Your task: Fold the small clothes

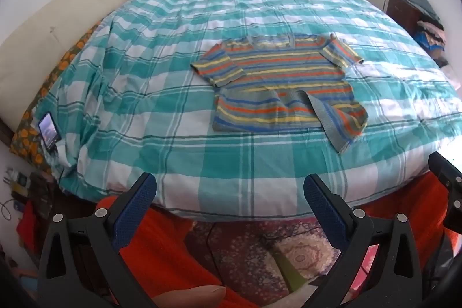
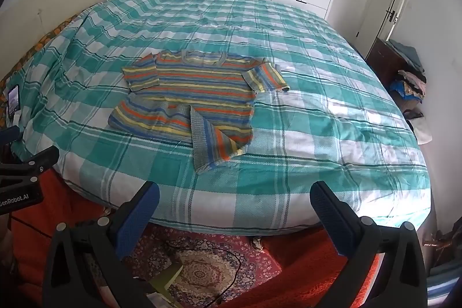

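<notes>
The striped sweater [image 1: 284, 88] lies flat on the bed [image 1: 202, 169], one hem corner turned over, well clear of both grippers. The left gripper [image 1: 229, 192] and right gripper [image 2: 235, 201] hang wide apart and empty. A pinch could gather the duvet cover along with the knit.

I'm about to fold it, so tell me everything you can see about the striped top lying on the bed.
The striped top is a small knit-looking garment with short sleeves and a round neckline, banded in orange, yellow, blue and grey-green. It lies spread on the teal and white checked bedcover, neckline towards the far side. It is not quite flat: the lower hem is rumpled, and one bottom corner is turned over, showing a greyer underside. Only the bedcover touches it; neither hand-held gripper is on it.
</notes>
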Demonstrator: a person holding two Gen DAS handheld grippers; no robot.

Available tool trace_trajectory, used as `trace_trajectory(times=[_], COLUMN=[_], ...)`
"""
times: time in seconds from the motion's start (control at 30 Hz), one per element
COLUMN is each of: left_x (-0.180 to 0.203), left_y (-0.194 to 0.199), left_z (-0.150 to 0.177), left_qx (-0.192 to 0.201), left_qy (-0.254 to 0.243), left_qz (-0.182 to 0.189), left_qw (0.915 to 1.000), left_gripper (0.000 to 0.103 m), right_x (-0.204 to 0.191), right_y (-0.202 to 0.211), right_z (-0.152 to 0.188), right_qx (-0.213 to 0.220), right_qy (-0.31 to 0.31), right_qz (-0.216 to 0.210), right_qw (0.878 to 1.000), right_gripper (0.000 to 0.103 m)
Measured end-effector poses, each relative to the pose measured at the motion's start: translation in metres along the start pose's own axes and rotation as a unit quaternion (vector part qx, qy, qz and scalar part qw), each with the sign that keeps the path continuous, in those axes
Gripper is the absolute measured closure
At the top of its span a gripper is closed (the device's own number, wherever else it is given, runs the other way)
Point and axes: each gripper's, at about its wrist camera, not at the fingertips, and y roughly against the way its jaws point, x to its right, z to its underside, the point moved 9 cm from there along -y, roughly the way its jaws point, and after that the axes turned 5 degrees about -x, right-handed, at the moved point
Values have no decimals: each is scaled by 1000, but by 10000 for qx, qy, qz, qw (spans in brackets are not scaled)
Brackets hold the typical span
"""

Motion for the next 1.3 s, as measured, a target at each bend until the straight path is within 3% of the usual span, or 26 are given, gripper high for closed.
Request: trace_trajectory(times=[0.57, 1.3], left_x=[12, 13], left_y=[0, 4], left_z=[6, 8], left_qx=[-166, -56], left_qy=[-63, -71], left_qz=[234, 330], left_qw=[9996, 9994], left_gripper=[1, 1], right_x=[-11, -19], right_y=[-10, -4], right_z=[0, 0], right_qx=[-45, -56], right_qy=[91, 181], right_qz=[-64, -15], right_qw=[9999, 9998], right_gripper=[0, 0])
